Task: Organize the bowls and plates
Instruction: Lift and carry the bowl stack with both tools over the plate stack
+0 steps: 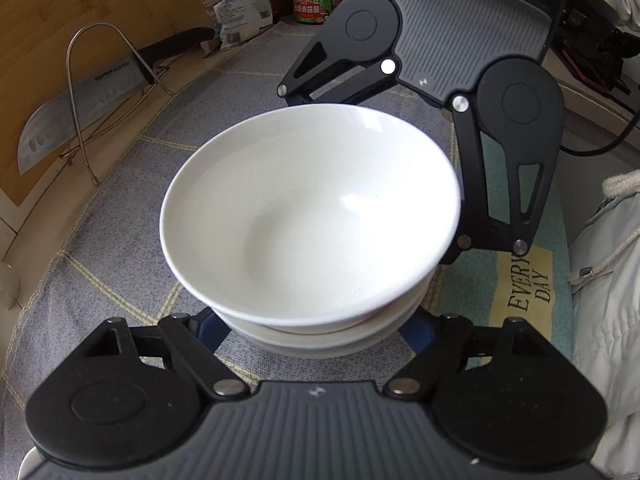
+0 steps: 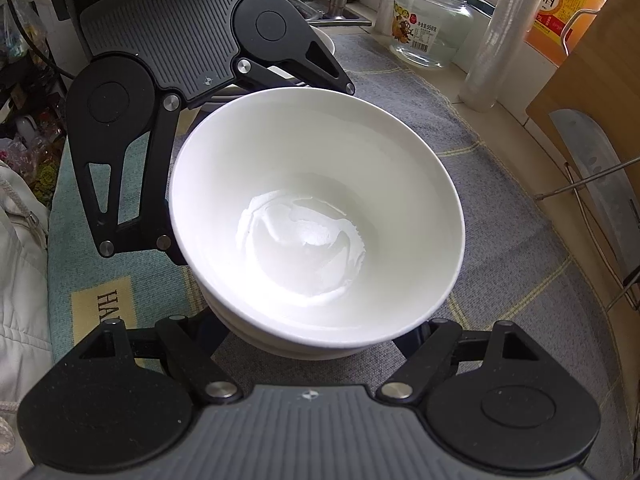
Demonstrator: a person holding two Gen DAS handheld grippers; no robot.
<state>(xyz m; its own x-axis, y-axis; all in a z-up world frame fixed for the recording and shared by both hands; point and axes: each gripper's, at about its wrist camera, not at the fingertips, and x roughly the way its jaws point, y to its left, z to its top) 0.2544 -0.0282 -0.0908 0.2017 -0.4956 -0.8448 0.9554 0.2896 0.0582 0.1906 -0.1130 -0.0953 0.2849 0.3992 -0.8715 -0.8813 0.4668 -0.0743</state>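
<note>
A stack of white bowls sits on a grey checked cloth (image 1: 120, 240), the top bowl (image 1: 312, 216) (image 2: 316, 208) wide and empty, the lower bowls (image 1: 320, 340) (image 2: 300, 348) showing as rims beneath it. My left gripper (image 1: 316, 332) straddles the stack's base, and its blue fingers (image 1: 212, 328) press against the lower bowls. My right gripper (image 2: 312, 336) holds the same stack from the opposite side, its fingers (image 2: 412, 340) tight against the bowls. The top bowl's rim hides all the fingertips. Each view shows the other gripper's black linkage (image 1: 516, 140) (image 2: 116, 140) across the stack.
A cleaver (image 1: 80, 112) (image 2: 600, 184) leans in a wire rack against a wooden board. A glass jar (image 2: 432, 20), a film roll (image 2: 496, 40), an orange bottle (image 2: 568, 8), a green-lidded tub (image 1: 316, 0) and bags (image 1: 240, 0) line the back. A white garment (image 1: 608, 280) lies alongside.
</note>
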